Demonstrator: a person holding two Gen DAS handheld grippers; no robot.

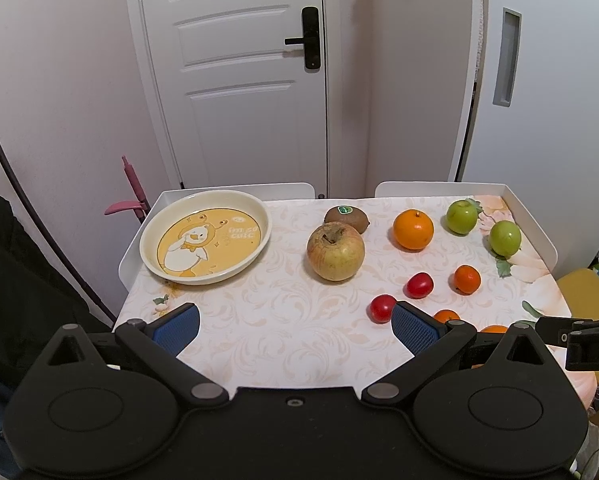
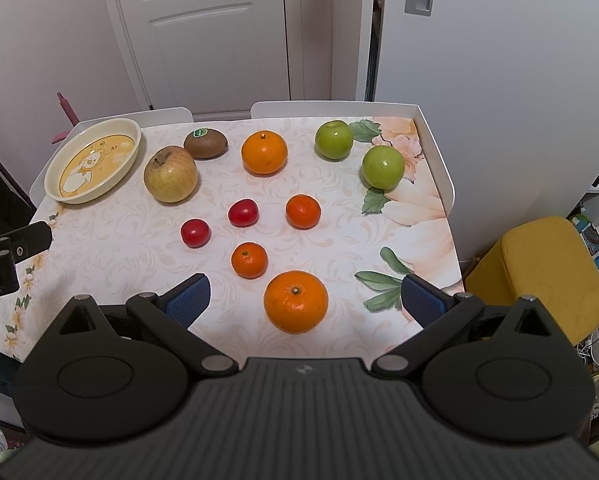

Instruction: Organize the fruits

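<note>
A cream plate with a yellow duck picture [image 1: 205,236] [image 2: 93,160] sits empty at the table's far left. Loose on the floral cloth lie a yellowish apple [image 1: 335,253] [image 2: 170,174], a kiwi [image 1: 347,219] [image 2: 205,144], a large orange [image 1: 413,229] [image 2: 264,153], two green apples [image 1: 461,217] [image 2: 382,167], two red tomatoes [image 1: 419,285] [image 2: 195,233], and small mandarins [image 1: 467,279] [image 2: 249,260]. Another big orange [image 2: 295,302] lies between my right gripper's open fingers [image 2: 305,300]. My left gripper [image 1: 295,328] stands open over bare cloth.
The white table has raised rims [image 2: 435,148] at the back and right. A white door [image 1: 239,80] stands behind it. A yellow stool [image 2: 539,276] sits to the right, off the table. The other gripper's black body [image 2: 3,256] shows at the left edge.
</note>
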